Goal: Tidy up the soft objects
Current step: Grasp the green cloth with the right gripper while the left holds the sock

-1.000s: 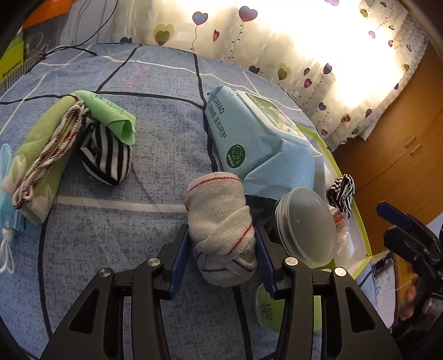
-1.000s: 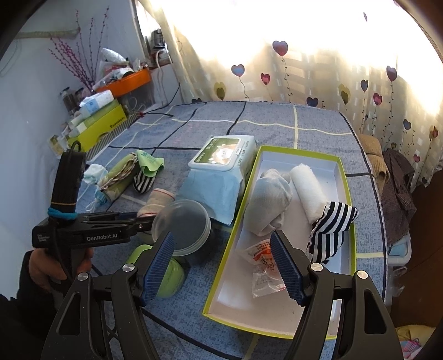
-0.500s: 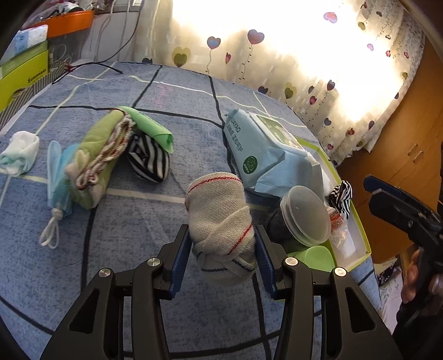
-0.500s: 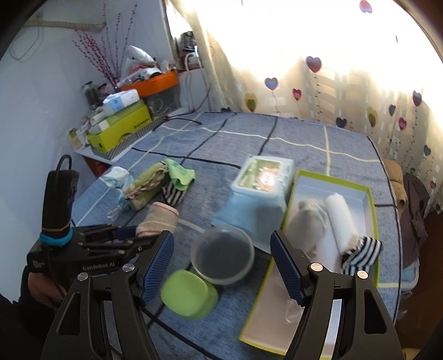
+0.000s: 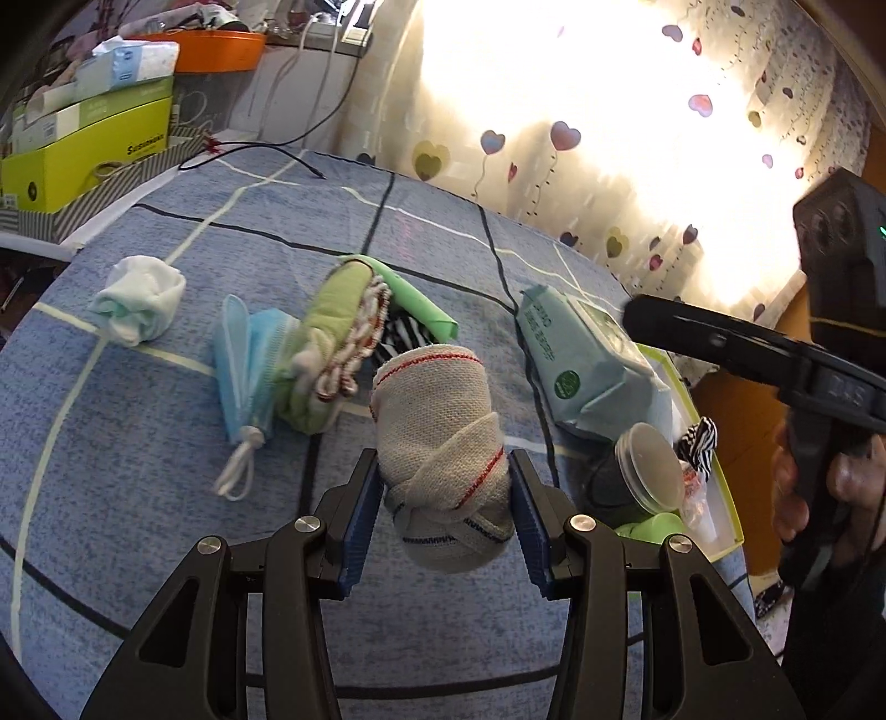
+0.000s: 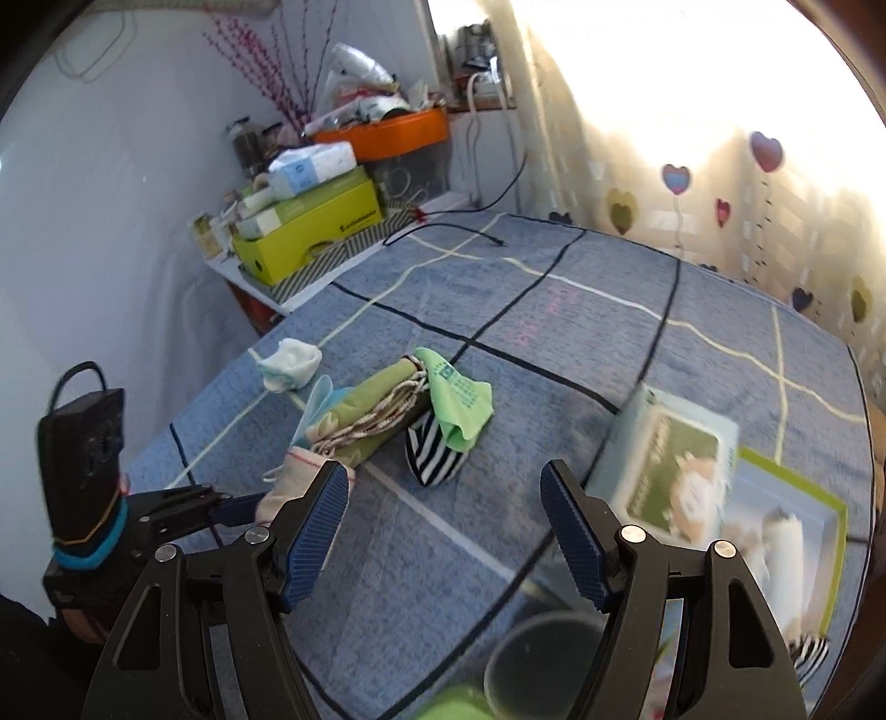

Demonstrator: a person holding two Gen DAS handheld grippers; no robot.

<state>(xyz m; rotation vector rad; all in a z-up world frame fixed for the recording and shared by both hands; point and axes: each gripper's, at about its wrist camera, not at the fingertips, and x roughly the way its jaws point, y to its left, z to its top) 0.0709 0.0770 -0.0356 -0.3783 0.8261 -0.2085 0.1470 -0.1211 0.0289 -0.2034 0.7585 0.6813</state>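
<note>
- A blue cloth with dark and pale grid lines (image 5: 138, 421) covers the tabletop; a heart-print curtain (image 5: 581, 138) glows with light behind it; at ten o'clock in the left wrist view a side shelf carries a yellow-green box (image 5: 83, 149) and an orange tub (image 5: 221, 47).
- At nine o'clock on the cloth lies a small white balled sock (image 5: 138, 304); just beside it, toward the centre, a blue face mask (image 5: 249, 365) touches a green folded towel with a red-and-white cord (image 5: 332, 354); a striped black-and-white sock (image 6: 432, 448) lies against that towel under a light green cloth (image 6: 457, 396).
- The left claw (image 5: 446, 518) is closed on a beige rolled cloth with red and blue stripes (image 5: 443, 437); both blue pads press its sides; the roll is at the centre of the left wrist view, above the cloth, whether lifted clear or touching I cannot tell.
- At two o'clock lies a pale blue wet-wipe pack (image 5: 581, 360); below it a clear round lidded tub (image 5: 648, 471); at three o'clock a green-rimmed white tray (image 5: 720, 498) with a striped sock (image 5: 698, 437) in it.
- The right claw (image 6: 446, 531) is spread wide with nothing between its pads; it hovers over the cloth, pointing toward the towel pile at twelve o'clock.
</note>
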